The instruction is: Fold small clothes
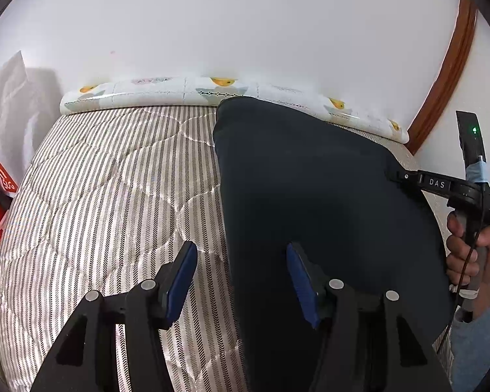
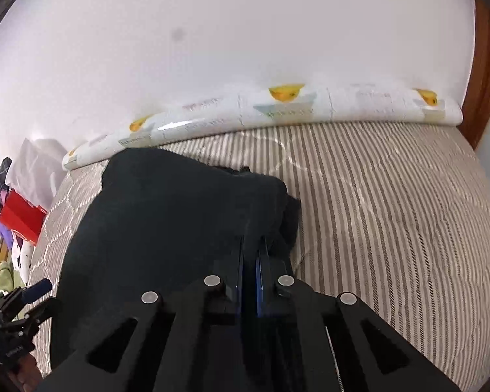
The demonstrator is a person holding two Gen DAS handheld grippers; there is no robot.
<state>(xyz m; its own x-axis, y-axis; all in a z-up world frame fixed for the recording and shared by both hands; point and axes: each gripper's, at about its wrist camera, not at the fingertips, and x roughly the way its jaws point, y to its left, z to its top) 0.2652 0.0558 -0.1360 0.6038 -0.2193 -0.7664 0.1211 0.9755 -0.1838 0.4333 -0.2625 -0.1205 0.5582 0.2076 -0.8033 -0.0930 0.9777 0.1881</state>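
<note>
Right gripper (image 2: 251, 254) pinches the dark garment's (image 2: 166, 215) right edge; its long axis runs toward the wall (image 2: 245, 49).

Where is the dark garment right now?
The dark garment lies on the striped mattress, right of centre in the left wrist view, its far end near the patterned bolster.

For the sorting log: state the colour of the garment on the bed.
Very dark navy, almost black garment; clearest in the left wrist view.
</note>
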